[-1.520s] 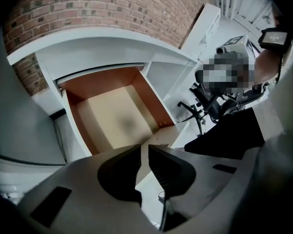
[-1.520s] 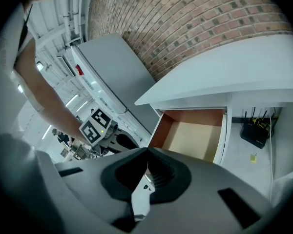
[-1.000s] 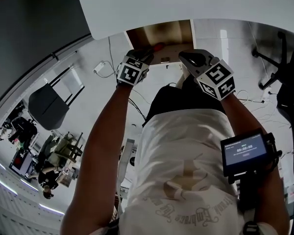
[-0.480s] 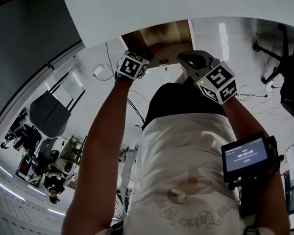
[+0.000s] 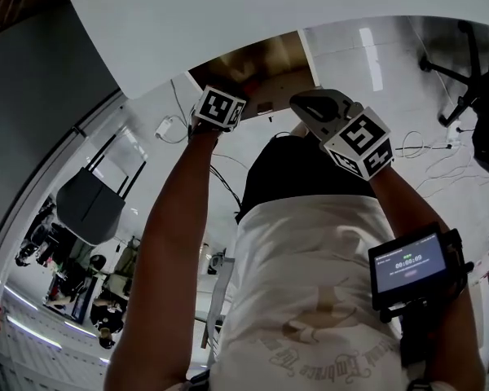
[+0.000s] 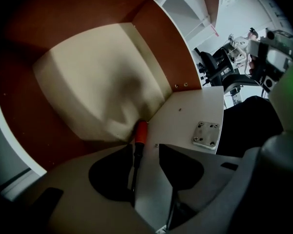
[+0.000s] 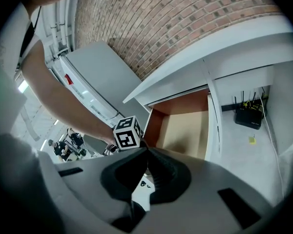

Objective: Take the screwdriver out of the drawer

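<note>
The left gripper (image 6: 145,148), the nearer one, has just been opening its jaws, and the screwdriver (image 6: 140,133) in the drawer (image 6: 161,43) lies lengthwise between them, untouched, with its orange handle pointing away, while the right gripper (image 7: 145,150) waits with its jaws together.

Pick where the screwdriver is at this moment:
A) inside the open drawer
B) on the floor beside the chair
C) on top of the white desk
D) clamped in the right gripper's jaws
A: the left gripper view shows the orange-handled screwdriver lying in the drawer, between the jaws of the left gripper, which have just been opening and do not clamp it.
</note>
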